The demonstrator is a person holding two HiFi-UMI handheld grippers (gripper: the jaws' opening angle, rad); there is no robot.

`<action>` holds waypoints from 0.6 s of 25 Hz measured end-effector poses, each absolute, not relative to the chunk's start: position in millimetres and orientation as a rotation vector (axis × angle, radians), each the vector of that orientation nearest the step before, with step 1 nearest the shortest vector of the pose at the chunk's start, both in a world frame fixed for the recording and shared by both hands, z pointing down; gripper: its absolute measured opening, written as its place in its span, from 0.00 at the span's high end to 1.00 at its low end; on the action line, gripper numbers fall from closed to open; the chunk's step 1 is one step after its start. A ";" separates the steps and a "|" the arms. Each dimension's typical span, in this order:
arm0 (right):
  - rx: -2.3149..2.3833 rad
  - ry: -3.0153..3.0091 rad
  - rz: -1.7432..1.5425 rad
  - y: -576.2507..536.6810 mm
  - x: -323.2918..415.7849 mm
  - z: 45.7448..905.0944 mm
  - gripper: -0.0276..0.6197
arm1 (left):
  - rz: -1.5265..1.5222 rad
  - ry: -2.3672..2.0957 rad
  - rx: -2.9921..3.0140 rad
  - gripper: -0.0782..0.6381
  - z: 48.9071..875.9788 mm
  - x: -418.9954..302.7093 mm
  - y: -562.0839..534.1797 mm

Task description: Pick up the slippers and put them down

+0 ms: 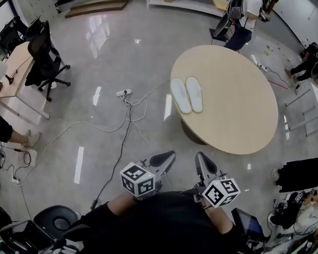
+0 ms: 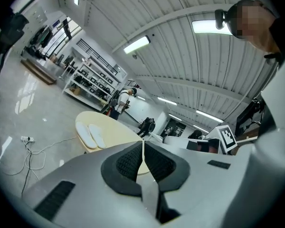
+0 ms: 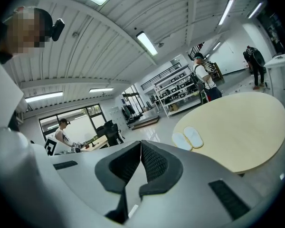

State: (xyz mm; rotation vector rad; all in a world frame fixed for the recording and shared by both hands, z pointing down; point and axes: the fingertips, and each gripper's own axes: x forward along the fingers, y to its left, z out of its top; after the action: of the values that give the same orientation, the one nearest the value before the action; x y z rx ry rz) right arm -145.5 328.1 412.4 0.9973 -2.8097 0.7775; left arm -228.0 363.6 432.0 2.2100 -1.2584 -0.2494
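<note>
Head view is showing the pair of white slippers (image 1: 186, 94) lying side by side, just beside each other, near the left edge of the round tabletop (image 1: 238, 115). Neither slipper is being held, so by my reading nothing of the task is done yet: both the pick-up and the put-down are waiting. The left tool (image 1: 168, 156) and the right tool (image 1: 200, 157) are hovering over the floor (image 1: 106, 46), well apart from the tabletop and pointing toward it. Each gripper view is showing its tool's jaws pressed together with nothing between them. I am judging that the tools are needing to reach the slippers and spread their jaws first. Cables (image 1: 128, 102) are trailing across the glossy floor left of the tabletop.
</note>
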 end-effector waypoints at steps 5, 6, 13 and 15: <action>1.044 -2.748 0.838 320.9 -147.0 427.2 0.93 | -0.246 -1.200 2.198 0.86 443.9 -230.3 354.6; 1.039 -2.743 0.840 318.0 -147.9 429.9 0.93 | -0.244 -1.200 2.192 0.86 446.9 -230.7 351.8; 0.949 -2.770 0.906 265.7 -150.5 447.7 0.93 | -0.217 -1.298 2.154 0.86 458.0 -234.2 308.0; 0.910 -2.790 0.921 244.6 -152.0 448.1 0.93 | -0.213 -1.351 2.142 0.86 456.2 -236.8 290.6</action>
State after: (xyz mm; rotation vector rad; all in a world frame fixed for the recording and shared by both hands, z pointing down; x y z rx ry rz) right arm -152.0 244.6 448.1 0.9100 -2.7903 0.9211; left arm -236.8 290.6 456.2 2.1420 -1.3511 -0.2129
